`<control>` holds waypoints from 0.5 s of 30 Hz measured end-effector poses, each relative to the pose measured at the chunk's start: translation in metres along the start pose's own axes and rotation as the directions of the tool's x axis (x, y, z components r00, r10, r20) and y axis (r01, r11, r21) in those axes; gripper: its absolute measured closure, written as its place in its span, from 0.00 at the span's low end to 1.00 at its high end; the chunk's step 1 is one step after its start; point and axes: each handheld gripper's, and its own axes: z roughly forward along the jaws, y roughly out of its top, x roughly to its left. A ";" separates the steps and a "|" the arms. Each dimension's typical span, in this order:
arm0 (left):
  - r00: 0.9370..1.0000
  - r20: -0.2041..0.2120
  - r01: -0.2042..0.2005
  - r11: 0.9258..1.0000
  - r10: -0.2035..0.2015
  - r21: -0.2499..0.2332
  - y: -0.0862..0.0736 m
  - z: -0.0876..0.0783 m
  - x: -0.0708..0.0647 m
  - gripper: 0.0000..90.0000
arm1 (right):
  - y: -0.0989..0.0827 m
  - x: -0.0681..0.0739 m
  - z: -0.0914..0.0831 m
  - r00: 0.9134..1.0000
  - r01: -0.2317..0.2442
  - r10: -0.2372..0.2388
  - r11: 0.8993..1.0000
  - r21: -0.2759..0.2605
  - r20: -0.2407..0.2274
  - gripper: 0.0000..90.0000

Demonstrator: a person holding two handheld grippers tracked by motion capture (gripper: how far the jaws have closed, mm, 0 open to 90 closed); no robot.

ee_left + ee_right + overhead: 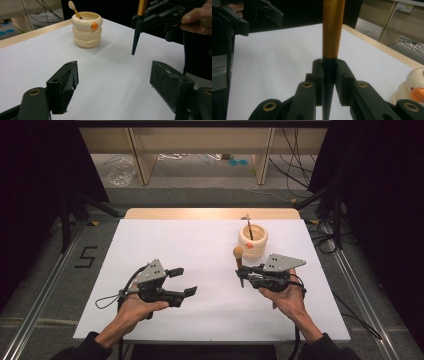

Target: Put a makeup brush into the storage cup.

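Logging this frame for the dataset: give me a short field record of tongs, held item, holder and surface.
left tongs: open, nothing between the jaws, over the white table
right tongs: shut on brush
brush: upright, orange handle up, dark tip down and off the table
holder: cream duck-shaped ringed pot, far right of table, beyond the right tongs
in holder: one spoon leaning against the rim
brush vs holder: apart, brush nearer the person
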 end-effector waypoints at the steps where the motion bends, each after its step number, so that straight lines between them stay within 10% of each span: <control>1: 1.000 -0.011 -0.007 1.000 0.007 0.005 -0.002 -0.002 0.001 0.25 | 0.000 -0.001 0.000 1.000 -0.006 0.006 1.000 -0.007 0.006 0.89; 15: 0.995 -0.093 -0.014 0.996 0.022 0.084 -0.028 -0.015 0.012 0.23 | 0.000 -0.031 -0.015 0.994 -0.061 0.060 0.998 0.007 0.088 0.89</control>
